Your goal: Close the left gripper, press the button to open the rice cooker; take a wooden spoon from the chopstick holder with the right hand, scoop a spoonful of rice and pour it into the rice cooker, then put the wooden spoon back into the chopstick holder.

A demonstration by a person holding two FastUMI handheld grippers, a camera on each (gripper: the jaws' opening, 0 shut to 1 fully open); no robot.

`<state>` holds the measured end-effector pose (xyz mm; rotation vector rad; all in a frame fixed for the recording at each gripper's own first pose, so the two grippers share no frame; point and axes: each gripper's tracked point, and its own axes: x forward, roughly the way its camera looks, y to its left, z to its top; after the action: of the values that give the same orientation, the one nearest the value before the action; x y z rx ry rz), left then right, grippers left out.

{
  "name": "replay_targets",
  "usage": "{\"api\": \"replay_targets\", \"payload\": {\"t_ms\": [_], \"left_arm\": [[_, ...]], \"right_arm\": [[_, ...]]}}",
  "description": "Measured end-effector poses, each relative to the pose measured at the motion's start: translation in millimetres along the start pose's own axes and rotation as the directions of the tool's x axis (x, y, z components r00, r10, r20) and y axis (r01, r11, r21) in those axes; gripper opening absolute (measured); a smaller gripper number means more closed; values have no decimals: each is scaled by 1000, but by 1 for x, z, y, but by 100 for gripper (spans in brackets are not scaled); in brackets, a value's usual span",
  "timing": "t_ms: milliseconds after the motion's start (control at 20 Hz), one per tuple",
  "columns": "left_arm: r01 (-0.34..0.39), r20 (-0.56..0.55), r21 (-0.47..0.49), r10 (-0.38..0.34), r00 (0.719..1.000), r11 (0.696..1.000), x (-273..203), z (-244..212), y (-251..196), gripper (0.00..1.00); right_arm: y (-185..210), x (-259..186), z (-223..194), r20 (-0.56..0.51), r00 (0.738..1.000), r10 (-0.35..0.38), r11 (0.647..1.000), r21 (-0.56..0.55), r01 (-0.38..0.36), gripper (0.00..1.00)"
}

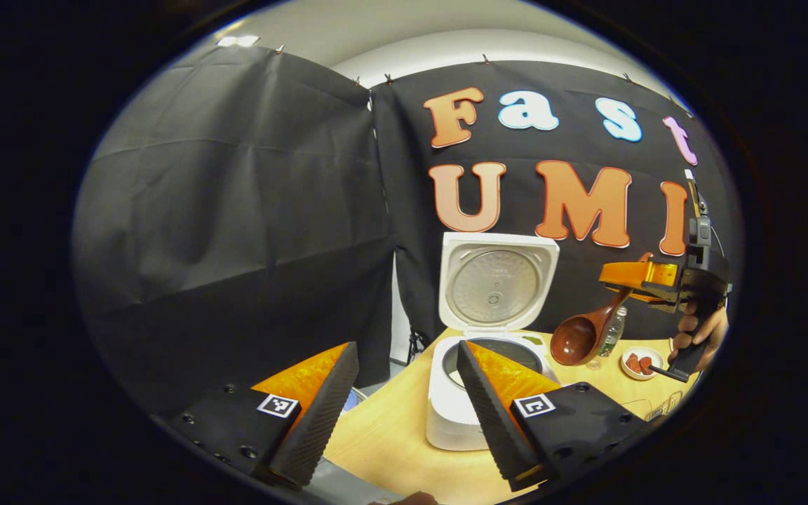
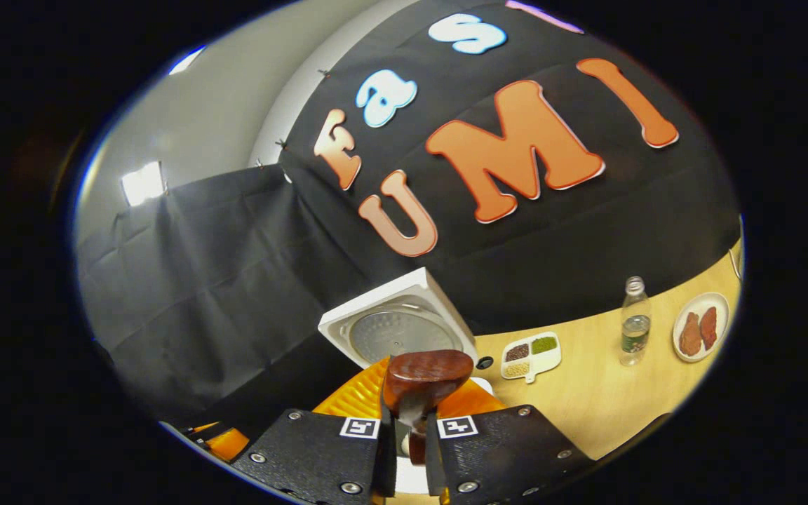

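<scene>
Right tongs [image 2: 409,428] grip wooden spoon [image 2: 426,375]

L gripper [image 1: 404,393]: fingers spread wide apart, nothing btwn them, aimed fwd and low. R gripper [image 2: 409,449]: fingers pressed nearly together, pinching on both sides. In left gripper view, R gripper sits raised at right, a hand [image 1: 700,335] gripping its handle.
</scene>
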<state>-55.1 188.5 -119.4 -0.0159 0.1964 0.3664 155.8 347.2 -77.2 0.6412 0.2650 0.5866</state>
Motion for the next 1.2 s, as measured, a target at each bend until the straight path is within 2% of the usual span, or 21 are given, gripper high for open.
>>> {"api": "replay_targets", "payload": {"t_ms": [250, 550, 950, 1200], "left_arm": [[45, -12, 15, -45, 999, 999, -11, -2, -41, 96], [99, -36, 30, -98, 995, 995, -22, -7, -90, 96], [160, -43, 57, -158, 987, 985, -23, -3, -145, 96], [182, -36, 68, -180, 983, 981, -33, 1, -171, 96]], "right_arm": [[-76, -92, 32, 35, 992, -122, 988, 101, 118, 16], [-158, -175, 32, 51, 963, -265, 960, 103, 259, 16], [-252, -272, 21, 71, 897, -437, 898, 92, 430, 16], [-289, -311, 10, 58, 866, -497, 866, 84, 492, 16]]}}
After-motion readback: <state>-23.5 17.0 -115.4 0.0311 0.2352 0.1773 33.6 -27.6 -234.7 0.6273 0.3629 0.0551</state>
